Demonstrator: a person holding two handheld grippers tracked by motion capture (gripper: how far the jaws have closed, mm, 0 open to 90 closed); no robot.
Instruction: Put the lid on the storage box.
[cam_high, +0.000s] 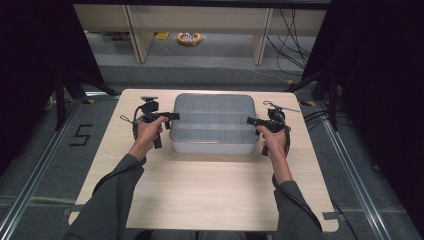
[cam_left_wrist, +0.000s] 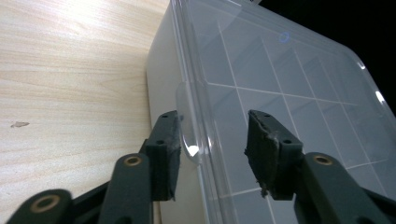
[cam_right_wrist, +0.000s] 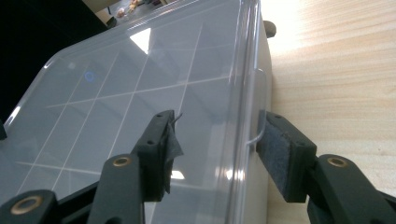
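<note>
Two grippers flank one box (cam_high: 214, 123), which sits at the middle of the table (cam_high: 210, 195), nearer its far edge. We find the box's long axis running left to right across the person, so each short end faces one hand: the left gripper (cam_high: 172, 118) stands at the left end, the right gripper (cam_high: 250, 121) at the right end, each equally close to its own side.

We judge the coming move to turn on the latch tabs at those ends. In the left gripper view the jaws straddle the lid rim: one pad sits outside the box against the clear tab (cam_left_wrist: 187, 126), the other hangs over the lid (cam_left_wrist: 289, 93). The gap between the pads is wider than the rim, and we see no firm pinch; the jaws stand apart. The right gripper view gives the mirror case: the outer pad is at the tab (cam_right_wrist: 259, 105), possibly touching it, the inner pad over the lid, jaws likewise apart.

Materials: the table is pale wood-grain laminate, smooth. The box body is milky, translucent plastic with rounded corners. The lid is clear, glossy plastic, showing a grid of compartments beneath; we cannot tell whether they hold anything. The pads are dark and fuzzy, frayed at their edges.
</note>
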